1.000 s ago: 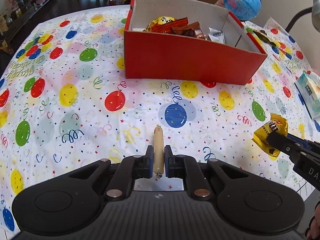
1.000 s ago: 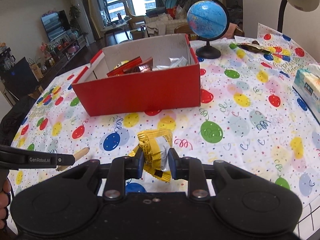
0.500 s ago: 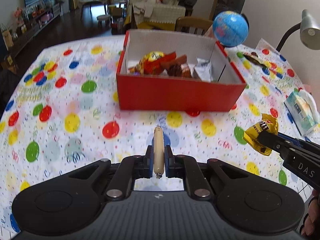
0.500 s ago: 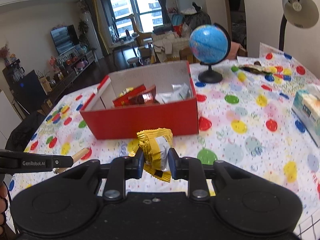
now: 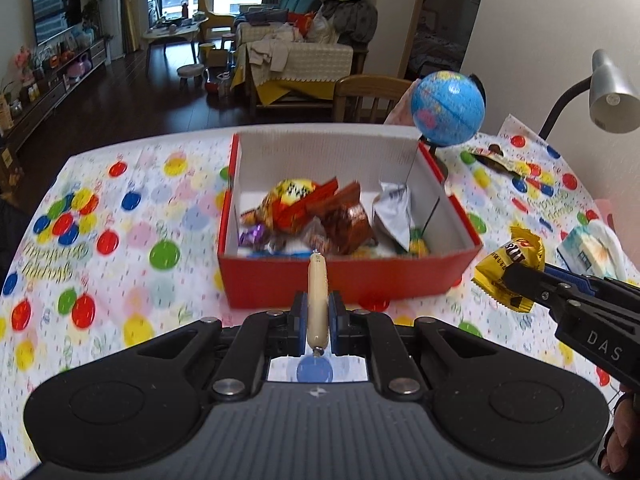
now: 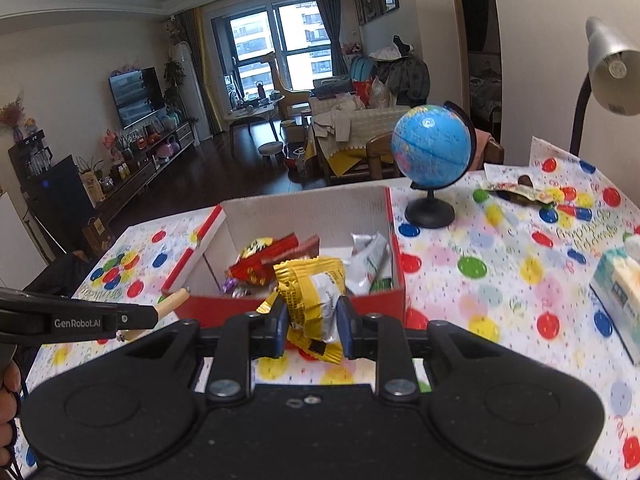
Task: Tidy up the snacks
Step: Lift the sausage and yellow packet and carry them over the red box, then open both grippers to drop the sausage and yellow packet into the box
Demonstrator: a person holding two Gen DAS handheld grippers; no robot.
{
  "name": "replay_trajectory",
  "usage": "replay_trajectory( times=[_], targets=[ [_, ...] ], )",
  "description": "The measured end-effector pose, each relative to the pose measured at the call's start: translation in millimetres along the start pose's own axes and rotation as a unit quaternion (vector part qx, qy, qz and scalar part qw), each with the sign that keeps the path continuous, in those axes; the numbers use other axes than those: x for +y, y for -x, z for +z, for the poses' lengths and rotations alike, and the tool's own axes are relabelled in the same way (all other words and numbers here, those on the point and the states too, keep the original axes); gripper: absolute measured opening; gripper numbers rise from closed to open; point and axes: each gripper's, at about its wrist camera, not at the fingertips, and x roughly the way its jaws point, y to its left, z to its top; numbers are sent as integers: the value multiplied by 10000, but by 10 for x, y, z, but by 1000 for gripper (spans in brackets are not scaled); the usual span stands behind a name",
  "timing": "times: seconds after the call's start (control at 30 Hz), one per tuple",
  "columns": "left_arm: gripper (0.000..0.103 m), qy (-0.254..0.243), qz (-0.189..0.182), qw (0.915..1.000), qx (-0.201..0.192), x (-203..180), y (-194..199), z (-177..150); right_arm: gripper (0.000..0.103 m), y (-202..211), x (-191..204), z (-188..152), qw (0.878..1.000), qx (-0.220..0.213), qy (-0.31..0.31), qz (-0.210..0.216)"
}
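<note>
A red cardboard box (image 5: 348, 280) (image 6: 384, 300) with white inner walls stands on the balloon-print tablecloth and holds several wrapped snacks. My left gripper (image 5: 317, 312) is shut on a thin beige sausage stick (image 5: 317, 296) that points toward the box's near wall, raised above the table. In the right wrist view the stick (image 6: 173, 303) pokes out of the left gripper's fingers (image 6: 132, 316) at the left. My right gripper (image 6: 313, 326) is shut on a yellow snack packet (image 6: 314, 300), held up in front of the box. The same packet (image 5: 510, 270) shows at the right of the left wrist view.
A blue globe (image 6: 432, 152) on a black stand sits behind the box's right corner. More wrappers (image 6: 516, 192) lie at the table's far right. A tissue pack (image 6: 618, 292) rests near the right edge, under a grey desk lamp (image 6: 612, 64). A wooden chair (image 5: 370, 96) stands behind the table.
Both grippers have risen and come nearer the red box, each still holding its snack. The views now look down into the box from higher up.
</note>
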Motion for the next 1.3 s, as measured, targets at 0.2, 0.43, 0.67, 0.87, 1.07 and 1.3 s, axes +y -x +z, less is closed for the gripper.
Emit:
replay_trajectory(
  times=[0.2, 0.43, 0.67, 0.87, 1.07, 1.3],
  targets=[
    [10, -119, -65, 9999, -12, 68, -212, 297, 23, -298, 31, 225, 10000, 71, -15, -65],
    [10, 15, -140, 9995, 265, 229, -627, 587, 23, -739, 50, 411, 9991, 368, -28, -230],
    [10, -19, -78, 9980, 624, 301, -1105, 677, 23, -1199, 23, 440, 9958, 799, -90, -443],
    [10, -150, -110, 9956, 916, 251, -1411, 683, 23, -1513, -37, 399, 9909, 1206, -143, -573],
    [10, -273, -105, 9932, 1124, 217, -1614, 629, 23, -1687, -87, 333, 9877, 1407, -206, -643],
    [11, -240, 44, 9908, 1333, 243, -1732, 606, 28, -1746, -105, 280, 9858, 1534, -223, -639]
  ],
)
